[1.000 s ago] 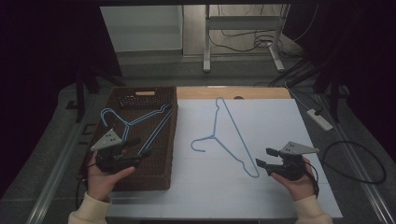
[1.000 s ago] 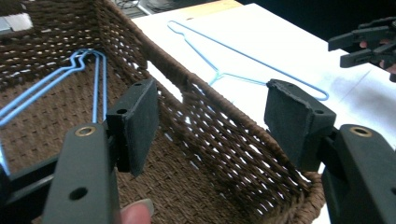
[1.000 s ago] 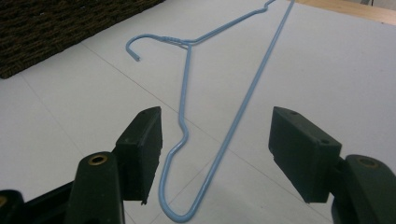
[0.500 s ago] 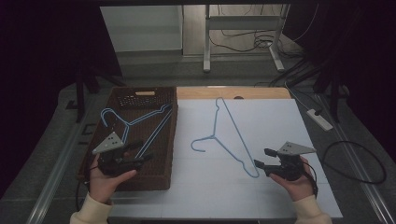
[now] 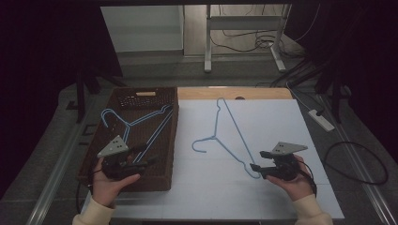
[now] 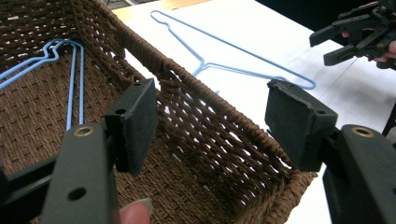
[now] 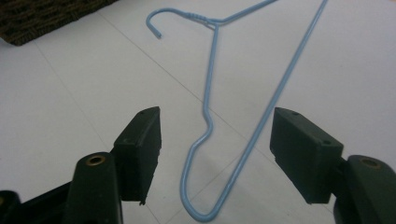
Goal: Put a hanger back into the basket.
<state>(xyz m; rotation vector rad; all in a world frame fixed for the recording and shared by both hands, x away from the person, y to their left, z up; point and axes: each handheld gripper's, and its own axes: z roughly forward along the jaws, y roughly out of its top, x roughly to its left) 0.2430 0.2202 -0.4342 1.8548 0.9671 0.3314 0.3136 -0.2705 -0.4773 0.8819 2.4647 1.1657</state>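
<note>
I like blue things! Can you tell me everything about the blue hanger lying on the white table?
The blue hanger is one thin wire, metal by the look of it, bent into a long triangle with a small curled hook twisted on at the neck. It lies flat on the white table, beside the brown basket but apart from it. Its rounded near corner points between the open fingers of the right gripper, which do not press on it. Nothing else touches it.
</note>
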